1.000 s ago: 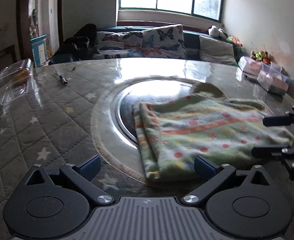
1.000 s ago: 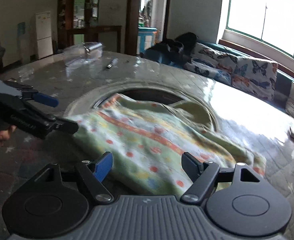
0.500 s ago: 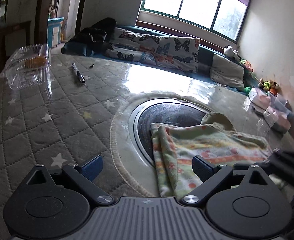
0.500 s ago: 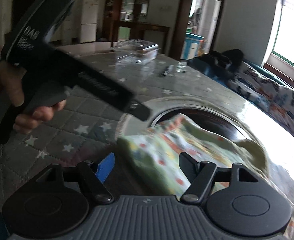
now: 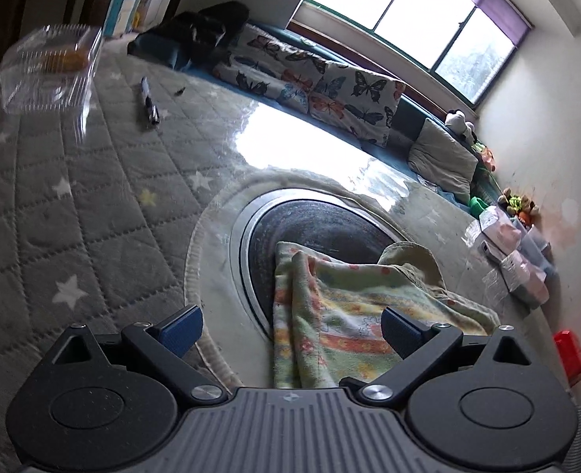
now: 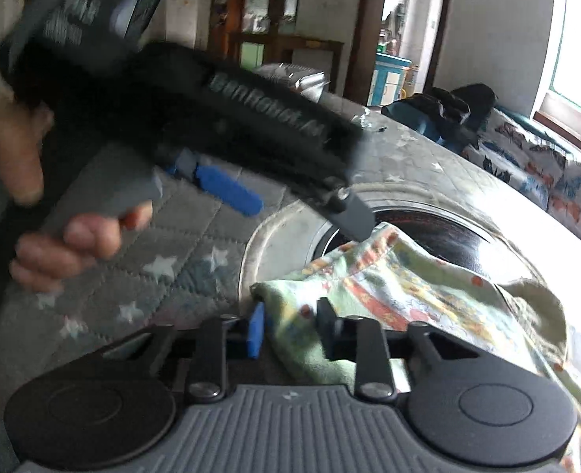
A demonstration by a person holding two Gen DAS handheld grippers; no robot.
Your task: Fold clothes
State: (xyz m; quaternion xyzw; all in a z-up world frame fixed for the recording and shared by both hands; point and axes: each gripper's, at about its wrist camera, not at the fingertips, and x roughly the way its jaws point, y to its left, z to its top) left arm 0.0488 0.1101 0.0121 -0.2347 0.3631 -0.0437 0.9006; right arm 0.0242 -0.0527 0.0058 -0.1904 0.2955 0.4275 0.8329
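A green garment with orange and yellow stripes and red dots (image 5: 329, 315) lies folded over the round black plate (image 5: 322, 228) in the table's middle. My left gripper (image 5: 290, 325) is open above the garment's near left edge, touching nothing. In the right wrist view the right gripper (image 6: 290, 329) has narrowed its jaws around the garment's (image 6: 408, 299) near corner. The left gripper (image 6: 302, 205) shows there too, held in a hand above the cloth, jaws apart.
The table carries a grey quilted star cover (image 5: 53, 197) under clear plastic. A clear plastic box (image 5: 49, 67) and a pen (image 5: 148, 98) lie far left. Boxes (image 5: 515, 244) and a red object (image 5: 570, 354) sit at the right edge. A sofa (image 5: 329, 79) stands behind.
My right gripper has moved in on the garment's corner and closed around it. My left gripper has lifted and swung left, away from the cloth.
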